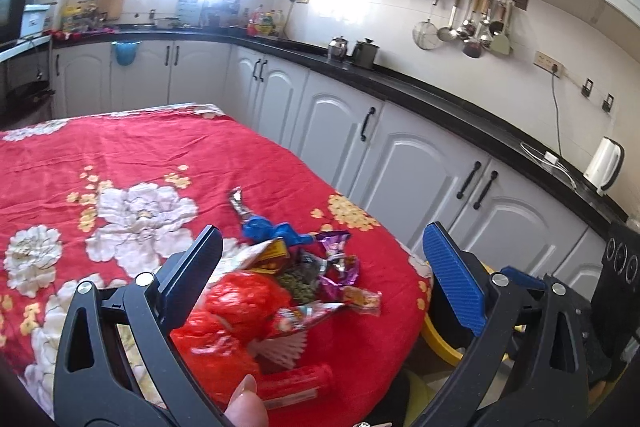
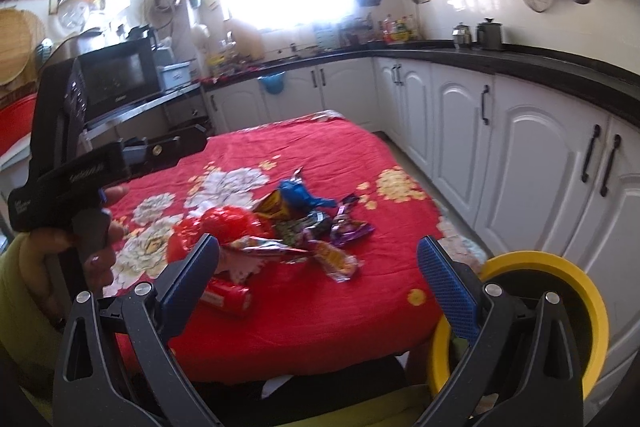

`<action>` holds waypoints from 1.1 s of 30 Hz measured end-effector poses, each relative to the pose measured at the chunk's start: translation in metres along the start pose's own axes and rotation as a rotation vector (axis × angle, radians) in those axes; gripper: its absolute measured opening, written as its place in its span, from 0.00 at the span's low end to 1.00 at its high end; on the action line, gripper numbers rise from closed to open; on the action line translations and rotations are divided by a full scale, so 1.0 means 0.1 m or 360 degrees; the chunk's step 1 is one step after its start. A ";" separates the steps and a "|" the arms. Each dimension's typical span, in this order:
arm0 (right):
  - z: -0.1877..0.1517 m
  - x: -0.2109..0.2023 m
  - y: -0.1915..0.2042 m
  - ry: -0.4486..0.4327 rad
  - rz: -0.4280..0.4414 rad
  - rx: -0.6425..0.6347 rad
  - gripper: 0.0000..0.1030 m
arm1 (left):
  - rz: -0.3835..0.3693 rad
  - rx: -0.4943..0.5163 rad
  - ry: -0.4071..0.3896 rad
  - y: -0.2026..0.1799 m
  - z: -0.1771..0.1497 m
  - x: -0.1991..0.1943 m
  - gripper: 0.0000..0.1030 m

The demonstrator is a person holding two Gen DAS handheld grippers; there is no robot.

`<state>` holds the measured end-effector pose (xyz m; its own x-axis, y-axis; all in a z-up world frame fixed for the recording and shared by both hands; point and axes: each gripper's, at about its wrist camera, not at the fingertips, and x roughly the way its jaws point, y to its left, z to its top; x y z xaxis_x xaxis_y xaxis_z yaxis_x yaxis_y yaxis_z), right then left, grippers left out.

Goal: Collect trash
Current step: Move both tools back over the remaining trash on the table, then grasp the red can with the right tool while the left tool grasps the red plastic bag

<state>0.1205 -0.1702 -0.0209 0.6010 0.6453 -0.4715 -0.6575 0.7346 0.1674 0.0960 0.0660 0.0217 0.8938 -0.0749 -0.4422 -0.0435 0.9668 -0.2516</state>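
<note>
Both tongs, left gripper (image 1: pixel 322 259) and right gripper (image 2: pixel 318 267), are hanging spread wide (gripping nothing); I'm seeing the wrapper pile (image 2: pixel 296 223) at twelve o'clock on the red tablecloth (image 2: pixel 320 327).

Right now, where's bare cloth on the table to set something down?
Free: the far half of the red tablecloth, beyond the blue wrapper, and the near strip between the red tube and the table edge. Crowded: the middle, where the red plastic bag and purple wrappers pile together.

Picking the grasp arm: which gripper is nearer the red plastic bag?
Left. The left gripper hangs open right over the red plastic bag; the right gripper is open, farther back.
</note>
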 end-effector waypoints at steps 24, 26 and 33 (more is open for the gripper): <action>-0.37 1.13 0.80 0.0436 0.0390 -0.0404 0.94 | 0.0085 -0.0392 0.0434 1.10 -0.15 0.23 0.89; -0.38 1.21 0.81 0.0455 0.0414 -0.0415 0.94 | 0.0058 -0.0408 0.0484 1.11 -0.19 0.27 0.89; -0.44 1.42 0.83 0.0521 0.0505 -0.0383 0.94 | 0.0040 -0.0400 0.0589 1.06 -0.30 0.37 0.89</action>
<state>0.1316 -0.0265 -0.1118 0.2064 0.7009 -0.6828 -0.8936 0.4193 0.1603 0.1108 0.1588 -0.0475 0.6730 -0.1789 -0.7177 -0.2110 0.8835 -0.4182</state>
